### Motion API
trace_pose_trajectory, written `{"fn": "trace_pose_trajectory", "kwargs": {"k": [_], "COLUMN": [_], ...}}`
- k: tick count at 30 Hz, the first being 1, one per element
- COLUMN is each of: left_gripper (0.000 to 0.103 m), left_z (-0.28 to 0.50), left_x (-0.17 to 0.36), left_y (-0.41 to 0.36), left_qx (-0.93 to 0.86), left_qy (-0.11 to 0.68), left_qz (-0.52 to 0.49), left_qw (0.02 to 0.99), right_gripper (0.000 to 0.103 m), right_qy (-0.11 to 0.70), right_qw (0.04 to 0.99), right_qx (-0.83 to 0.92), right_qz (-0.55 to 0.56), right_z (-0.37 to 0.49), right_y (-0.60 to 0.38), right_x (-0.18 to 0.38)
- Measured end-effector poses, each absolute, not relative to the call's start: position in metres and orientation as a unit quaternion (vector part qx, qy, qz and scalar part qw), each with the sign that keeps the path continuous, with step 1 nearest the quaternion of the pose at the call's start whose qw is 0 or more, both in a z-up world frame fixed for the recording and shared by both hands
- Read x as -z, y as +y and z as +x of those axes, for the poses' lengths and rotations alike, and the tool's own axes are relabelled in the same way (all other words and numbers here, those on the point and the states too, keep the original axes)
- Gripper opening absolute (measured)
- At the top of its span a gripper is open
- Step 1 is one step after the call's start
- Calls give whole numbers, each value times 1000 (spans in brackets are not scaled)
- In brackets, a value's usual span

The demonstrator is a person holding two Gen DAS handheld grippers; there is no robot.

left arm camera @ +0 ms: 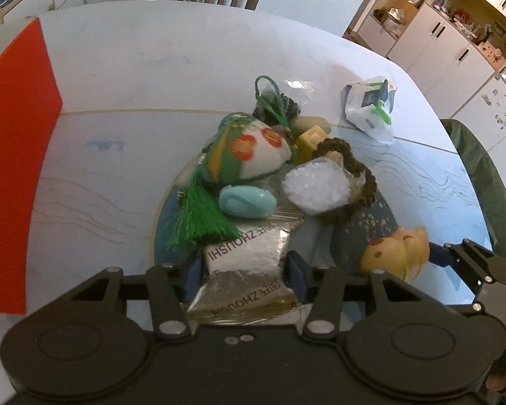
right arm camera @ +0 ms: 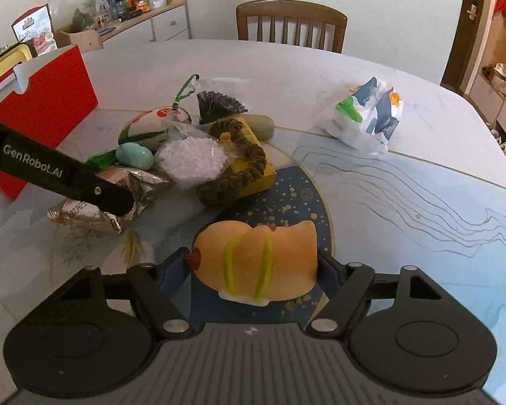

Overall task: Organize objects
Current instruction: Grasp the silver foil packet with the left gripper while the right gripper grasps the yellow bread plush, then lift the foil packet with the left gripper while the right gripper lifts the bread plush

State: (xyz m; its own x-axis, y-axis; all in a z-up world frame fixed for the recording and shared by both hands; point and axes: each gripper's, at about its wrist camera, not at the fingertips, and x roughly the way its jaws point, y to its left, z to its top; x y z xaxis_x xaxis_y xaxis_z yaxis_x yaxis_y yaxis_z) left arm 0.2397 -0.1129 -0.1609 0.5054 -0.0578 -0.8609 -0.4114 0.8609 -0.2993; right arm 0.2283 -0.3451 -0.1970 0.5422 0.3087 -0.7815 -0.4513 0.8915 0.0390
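Observation:
A pile of small items lies mid-table: a silver foil packet (left arm camera: 243, 256), a teal soap-like oval (left arm camera: 247, 201), an embroidered green-and-white sachet with a tassel (left arm camera: 249, 155), a bag of white granules (left arm camera: 315, 185), a brown braided ring (left arm camera: 361, 172) and a yellow box (left arm camera: 312, 140). My left gripper (left arm camera: 243, 270) is shut on the foil packet (right arm camera: 94, 209); it also shows in the right wrist view (right arm camera: 114, 199). My right gripper (right arm camera: 256, 263) is shut on a tan squishy toy with yellow-green stripes (right arm camera: 256, 256), also seen in the left wrist view (left arm camera: 396, 253).
A red box (left arm camera: 13, 155) stands at the table's left (right arm camera: 47, 114). A white plastic bag with printed packs (right arm camera: 364, 114) lies at the right. A wooden chair (right arm camera: 290, 23) stands behind the marble table (right arm camera: 421, 202). Cabinets line the walls.

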Motion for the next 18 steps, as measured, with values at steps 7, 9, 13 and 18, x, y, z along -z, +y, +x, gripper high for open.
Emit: {"fn": "trace_pose_trajectory", "kwargs": {"k": [7,9,13,18], "left_gripper": [48,48,48,48], "left_z": [220,213,196,179], "left_x": [153,152,152,153], "left_y": [-108,-108,-109,-112], "left_qx": [-98,-93,-78,-54], "left_qy": [483,485,489,497], "left_qz": [-261,-261,-258,-238], "left_qw": [830,830,829,833], "right_gripper": [77,77,77,77], "right_qy": [425,425,425,425], "right_qw": [875,874,873,870], "right_qx": [-222,-226,-232,-243], "right_qz": [-68,-62,-55,-57], "right_z": [214,210,198,185], "right_y": [-348,-349,-351,-347], "right_x": [183,178,169,163]}}
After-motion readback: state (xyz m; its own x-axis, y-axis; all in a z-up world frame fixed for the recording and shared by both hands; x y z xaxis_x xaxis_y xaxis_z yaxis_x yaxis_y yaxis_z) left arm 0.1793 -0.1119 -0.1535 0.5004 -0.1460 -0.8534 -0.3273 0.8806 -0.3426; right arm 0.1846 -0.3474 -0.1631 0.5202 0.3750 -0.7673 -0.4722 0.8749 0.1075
